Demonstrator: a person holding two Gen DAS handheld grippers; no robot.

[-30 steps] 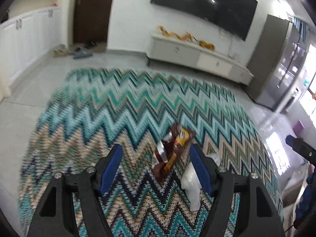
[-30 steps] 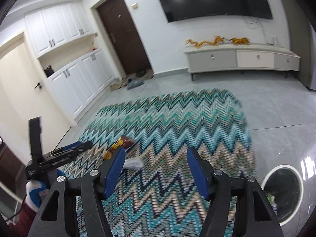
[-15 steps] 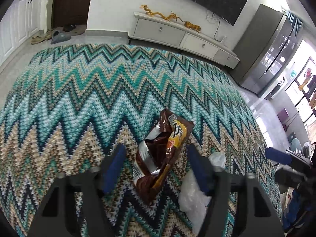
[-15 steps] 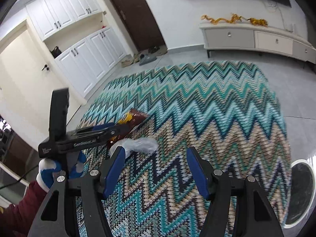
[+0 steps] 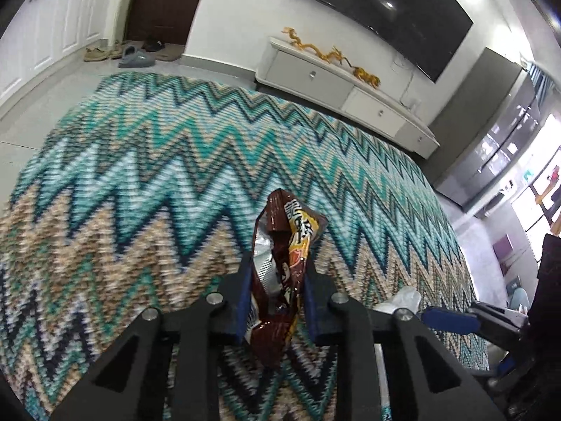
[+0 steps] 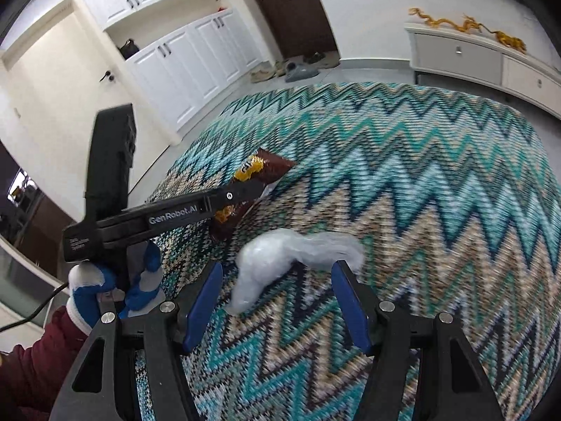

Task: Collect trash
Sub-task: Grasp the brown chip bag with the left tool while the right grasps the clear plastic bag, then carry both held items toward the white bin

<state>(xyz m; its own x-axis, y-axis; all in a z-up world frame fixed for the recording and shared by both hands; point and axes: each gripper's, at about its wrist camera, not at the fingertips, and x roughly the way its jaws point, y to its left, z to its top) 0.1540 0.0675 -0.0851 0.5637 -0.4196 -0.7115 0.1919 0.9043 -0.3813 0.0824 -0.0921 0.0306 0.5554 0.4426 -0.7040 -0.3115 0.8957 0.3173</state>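
Observation:
A crumpled brown and orange snack wrapper (image 5: 280, 266) stands pinched between the blue pads of my left gripper (image 5: 277, 298), which is shut on it just above the zigzag rug (image 5: 147, 161). The right wrist view shows the wrapper (image 6: 261, 172) in the left gripper (image 6: 242, 189) from the side. A clear crumpled plastic bag (image 6: 280, 263) lies on the rug (image 6: 438, 189) between the open fingers of my right gripper (image 6: 277, 301), near the tips. The bag also shows in the left wrist view (image 5: 399, 300), to the right of the wrapper.
A white TV cabinet (image 5: 343, 87) with gold dragon figures stands along the far wall under a dark TV (image 5: 382, 10). Shoes (image 5: 133, 58) lie by a brown door. White cupboards (image 6: 182, 52) line the left wall. A steel fridge (image 5: 491, 133) is at the right.
My left gripper came down around the snack wrapper and closed on it. My right gripper moved forward and low until the plastic bag lay between its open fingers.

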